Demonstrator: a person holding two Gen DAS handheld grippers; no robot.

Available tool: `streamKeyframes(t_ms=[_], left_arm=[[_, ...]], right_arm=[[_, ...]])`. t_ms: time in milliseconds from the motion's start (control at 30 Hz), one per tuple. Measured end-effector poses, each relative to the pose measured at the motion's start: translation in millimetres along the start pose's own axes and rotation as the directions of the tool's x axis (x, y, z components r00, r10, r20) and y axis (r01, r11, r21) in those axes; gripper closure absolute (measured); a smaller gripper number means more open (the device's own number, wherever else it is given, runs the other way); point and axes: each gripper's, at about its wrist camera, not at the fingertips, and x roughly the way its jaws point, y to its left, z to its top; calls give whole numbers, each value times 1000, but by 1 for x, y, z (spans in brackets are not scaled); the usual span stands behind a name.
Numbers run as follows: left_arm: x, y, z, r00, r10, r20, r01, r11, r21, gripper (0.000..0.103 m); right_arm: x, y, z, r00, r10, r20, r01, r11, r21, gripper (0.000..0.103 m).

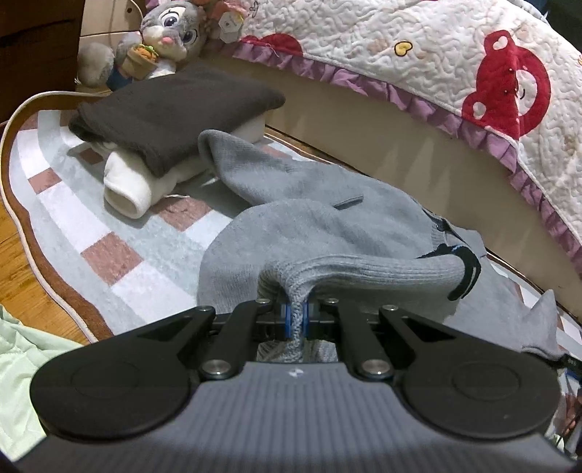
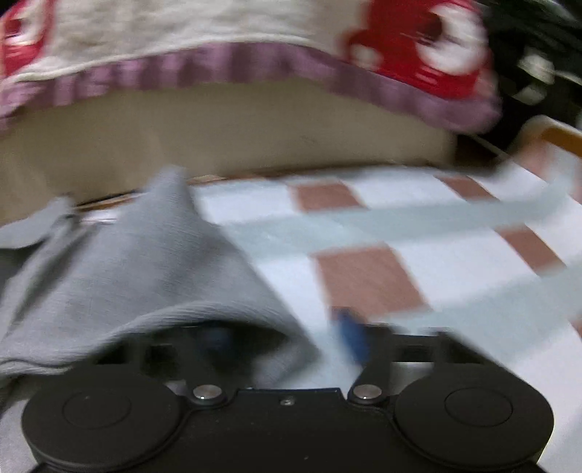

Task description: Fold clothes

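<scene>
A grey knit sweater point(image 1: 327, 225) lies crumpled on the checked rug point(image 1: 120, 251) beside the bed. My left gripper point(image 1: 297, 316) is shut on its ribbed hem, a pinch of knit standing up between the blue pads. In the blurred right wrist view the same sweater point(image 2: 127, 262) covers the left half of the picture. My right gripper point(image 2: 283, 338) has its jaws apart. The sweater's edge drapes over the left finger, and the right blue pad point(image 2: 351, 336) is bare over the rug point(image 2: 436, 254). The pads are not pressed together on the cloth.
A folded dark brown garment point(image 1: 174, 105) rests on a folded white one point(image 1: 131, 189) at the rug's far left. A plush rabbit point(image 1: 171, 32) sits behind them. The bed base point(image 1: 363, 127) and quilt point(image 1: 418, 47) bound the far side. Pale green cloth point(image 1: 18, 345) lies near left.
</scene>
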Motion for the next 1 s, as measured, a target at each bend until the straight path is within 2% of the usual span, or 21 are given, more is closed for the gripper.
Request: streamKeyframes(t_ms=[33,100,133,200,267,333,367,400,433,500,533,567,633,667,700,733,833,867,900,933,1000], left_arm=[[-1,0,1,1000,-3,0,3,1000,-1,98],[-7,-2,3,1000,-24,4,24,1000,-8,98],[-12,-4,5,999,-41,5,41,999,-9,98],[-22,-9,9,996,-85,6,85,996,-9,98],[-34,-19,11,987,-159,15,159,987,-1,98],[-41,-27,11,976,-219,2,219,976,2,98],[-44,-31,10,969,-248,-7,248,969,2,98],[-44,-35,8,963,-268,-28,269,963,-2,98],[-43,-38,6,957,-287,-51,287,958,-6,98],[-40,-45,1,953,-292,-83,293,956,4,98],[-37,-48,-2,954,-282,-99,285,958,18,98],[-35,-49,-5,954,-277,-114,281,960,22,98],[-30,-51,-11,953,-267,-142,274,961,28,98],[-28,-52,-14,952,-262,-156,270,962,32,98],[-25,-53,-16,951,-257,-170,267,963,35,98],[-24,-53,-18,951,-253,-176,264,964,42,98],[-22,-56,-20,950,-249,-188,264,963,57,98],[-22,-56,-20,949,-252,-189,267,962,57,98],[-22,-57,-19,948,-257,-188,272,961,56,98],[-22,-58,-18,945,-267,-187,282,958,58,98],[-24,-61,-17,942,-282,-180,297,953,63,98]], right_arm=[[2,5,8,1000,15,6,-15,998,-53,93],[-8,10,35,998,-7,65,16,991,-136,96],[-20,12,55,993,-11,117,32,983,-179,96],[-51,18,90,969,-40,244,111,952,-284,97],[-79,27,101,924,-82,373,249,870,-426,97],[-107,36,112,860,-95,501,392,751,-531,96],[-119,40,115,825,-94,557,463,678,-571,96],[-120,42,103,803,-106,586,523,595,-610,96],[-113,39,89,812,-130,568,540,535,-649,96],[-93,23,64,873,-196,446,476,538,-696,91],[-75,10,50,904,-247,350,428,563,-707,89],[-57,-6,35,922,-293,254,384,601,-701,88],[-31,-36,11,943,-334,4,261,731,-631,89],[-27,-47,5,944,-310,-109,198,799,-567,89],[-32,-56,-1,950,-260,-172,148,862,-486,89],[-43,-61,-3,959,-205,-198,111,909,-402,80],[-82,-57,-2,974,-50,-219,-2,972,-234,73],[-93,-52,-1,974,33,-223,-73,982,-173,70],[-104,-43,2,963,138,-232,-167,980,-110,66],[-115,-32,4,942,240,-236,-259,965,-51,63],[-135,2,7,872,425,-243,-431,902,28,57]])
